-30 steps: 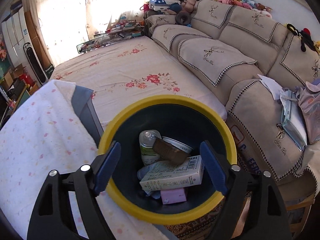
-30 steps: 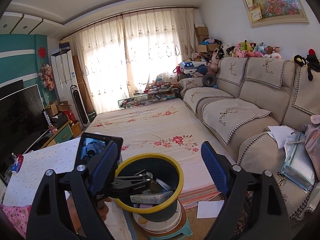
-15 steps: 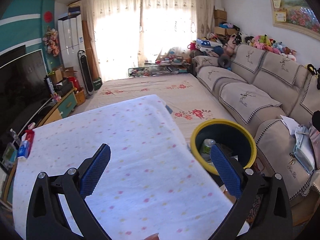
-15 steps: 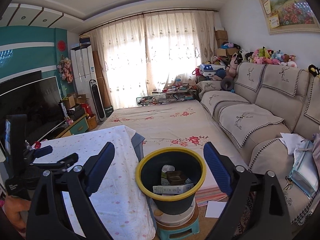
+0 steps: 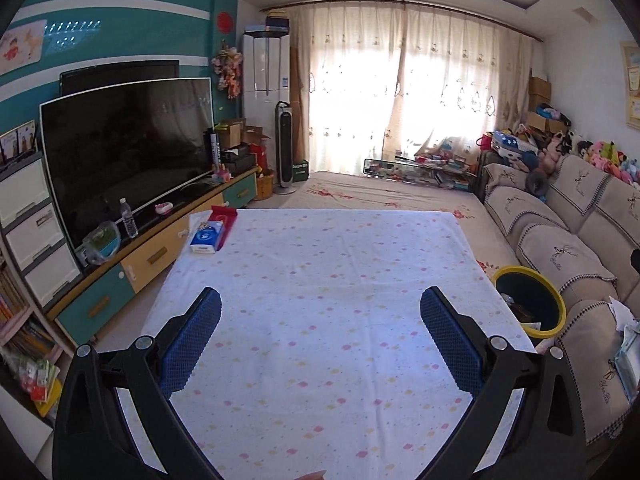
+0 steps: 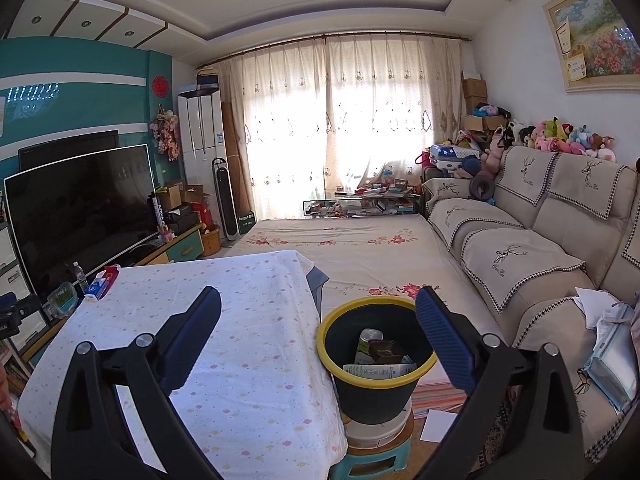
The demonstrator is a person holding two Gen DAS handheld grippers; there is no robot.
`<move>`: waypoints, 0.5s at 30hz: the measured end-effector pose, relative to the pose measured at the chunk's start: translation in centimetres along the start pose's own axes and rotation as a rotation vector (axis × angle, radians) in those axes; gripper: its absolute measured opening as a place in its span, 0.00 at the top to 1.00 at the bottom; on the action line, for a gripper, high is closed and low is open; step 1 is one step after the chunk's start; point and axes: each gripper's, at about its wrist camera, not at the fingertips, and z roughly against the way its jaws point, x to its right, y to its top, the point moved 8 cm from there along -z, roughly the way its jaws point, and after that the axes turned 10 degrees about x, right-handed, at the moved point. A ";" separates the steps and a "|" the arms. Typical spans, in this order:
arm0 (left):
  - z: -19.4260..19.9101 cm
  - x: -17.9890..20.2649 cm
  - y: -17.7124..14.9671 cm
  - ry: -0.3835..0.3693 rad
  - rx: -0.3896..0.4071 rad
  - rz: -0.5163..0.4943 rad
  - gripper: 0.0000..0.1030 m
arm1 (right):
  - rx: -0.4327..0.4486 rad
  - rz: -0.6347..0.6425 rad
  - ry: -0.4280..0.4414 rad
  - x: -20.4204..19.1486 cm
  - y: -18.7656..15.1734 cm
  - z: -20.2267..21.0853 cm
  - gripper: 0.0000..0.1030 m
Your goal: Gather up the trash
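Left gripper (image 5: pixel 320 320) has swung off the yellow-rimmed bin (image 6: pixel 376 344) to the tablecloth (image 5: pixel 320 280), empty and wide, right gripper (image 6: pixel 318 320) opening empty: drop-off looks done.

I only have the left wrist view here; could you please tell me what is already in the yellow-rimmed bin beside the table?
Observer: The bin holds a carton, a can and a small brown box.
Operator: Thank you. What does it stand on?
Observer: A white tub on a green stool.
Operator: Is anything lying on the floor near it?
Observer: Yes, a white sheet of paper lies beside the stool.
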 end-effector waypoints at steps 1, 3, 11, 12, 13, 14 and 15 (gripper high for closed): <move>0.7 -0.9 -0.1 0.010 0.007 0.010 0.05 | 0.000 0.001 0.002 -0.2 0.0 0.3 0.08; 2.3 -2.3 -0.3 0.039 0.024 0.025 0.05 | -0.001 0.007 0.005 -0.6 -0.1 0.9 0.07; 5.3 -4.3 -1.7 0.045 0.043 0.089 0.05 | -0.025 0.036 0.001 -1.8 -0.9 1.7 0.07; 5.5 -4.2 -1.7 0.051 0.048 0.081 0.05 | -0.027 0.037 0.000 -1.8 -1.0 1.6 0.07; 5.7 -4.2 -1.7 0.054 0.053 0.076 0.05 | -0.030 0.037 0.000 -1.8 -1.1 1.6 0.07; 5.9 -4.2 -1.7 0.050 0.057 0.075 0.05 | -0.032 0.037 -0.001 -1.8 -1.2 1.6 0.07; 6.0 -3.9 -1.6 0.044 0.059 0.075 0.05 | -0.035 0.037 0.000 -1.9 -1.3 1.5 0.07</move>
